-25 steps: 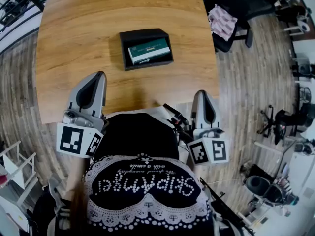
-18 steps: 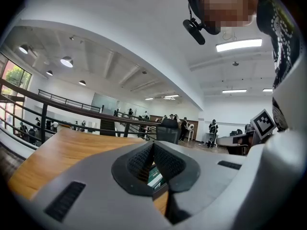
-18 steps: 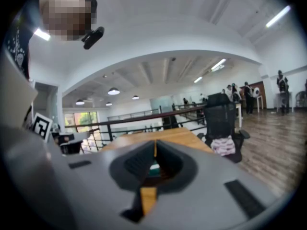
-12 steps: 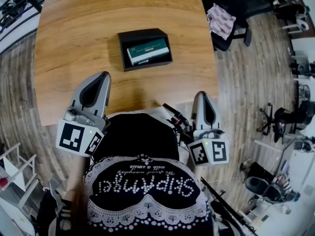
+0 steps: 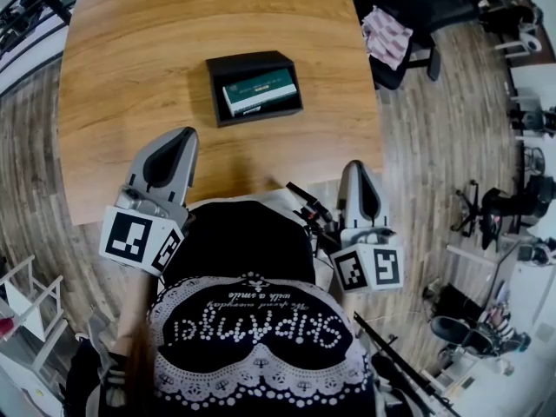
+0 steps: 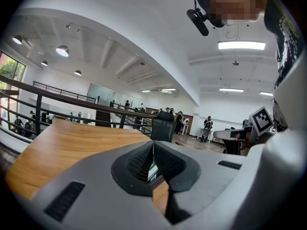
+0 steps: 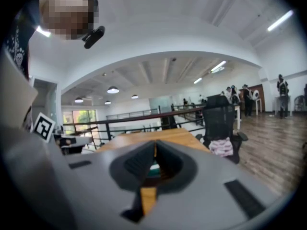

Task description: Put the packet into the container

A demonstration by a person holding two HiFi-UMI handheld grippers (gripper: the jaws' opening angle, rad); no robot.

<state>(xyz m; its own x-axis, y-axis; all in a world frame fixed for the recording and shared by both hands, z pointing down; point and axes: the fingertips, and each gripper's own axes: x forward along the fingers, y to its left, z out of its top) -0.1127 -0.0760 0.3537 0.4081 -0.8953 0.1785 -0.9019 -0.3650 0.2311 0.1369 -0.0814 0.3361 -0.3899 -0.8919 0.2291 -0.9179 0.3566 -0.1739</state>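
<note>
Both sets of fingers [image 6: 141,161] pressed together, empty: left gripper [image 5: 183,134], right gripper [image 5: 358,165], near the body. Packet [image 5: 257,93] lying inside container [image 5: 252,60] on tabletop [image 5: 130,76]. Seems finished; probably needs no further move.

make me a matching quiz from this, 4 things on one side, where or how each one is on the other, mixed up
1 packet
2 container
3 left gripper
4 checked cloth

A on the wooden table
B jaws shut, nothing held
C on the black chair
D inside the container

Pairs: 1-D, 2-A, 3-B, 4-C
</note>
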